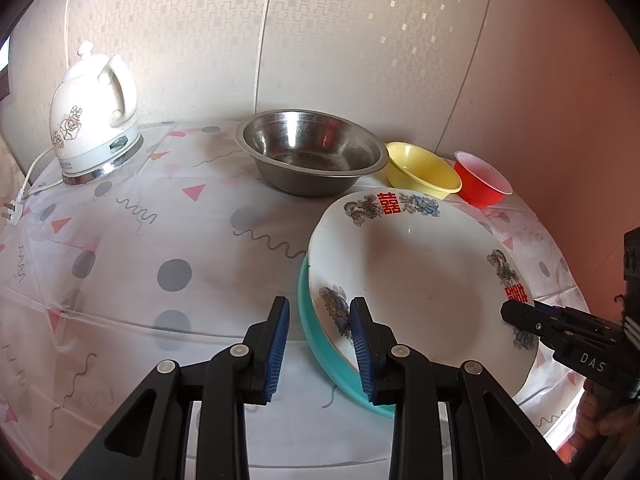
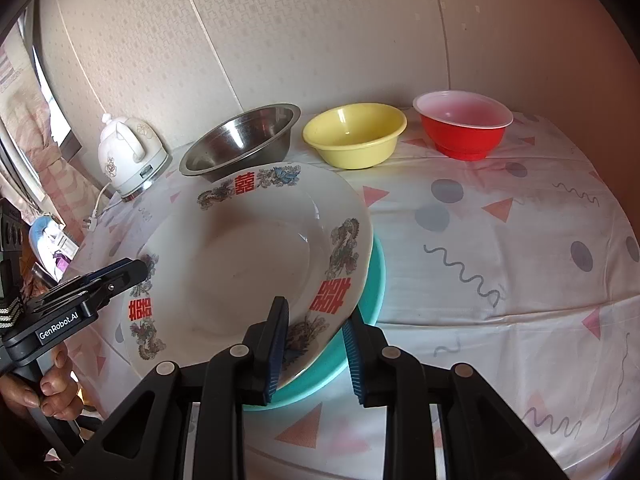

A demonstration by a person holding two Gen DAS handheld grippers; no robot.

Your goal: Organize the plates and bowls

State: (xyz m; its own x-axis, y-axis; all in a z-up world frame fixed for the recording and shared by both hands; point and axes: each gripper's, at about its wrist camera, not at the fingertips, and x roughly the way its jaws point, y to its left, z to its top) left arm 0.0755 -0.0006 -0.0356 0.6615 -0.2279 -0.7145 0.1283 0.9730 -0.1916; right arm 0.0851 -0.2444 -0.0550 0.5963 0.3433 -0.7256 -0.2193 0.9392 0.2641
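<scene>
Both tongs open: left tongs (image 1: 320,354) straddle the near-left rim of the white dragon plate (image 1: 416,280) w/ teal plate (image 1: 320,344) beneath; right tongs (image 2: 316,354) straddle its right rim.

Both grippers, left gripper (image 1: 320,350) and right gripper (image 2: 314,354): black plastic, ribbed blue pads on fingers (image 1: 278,350), silver round screws. White "GenRobot.AI" and "DAS" lettering. Bare-skinned hand (image 2: 48,388) on handle.
</scene>
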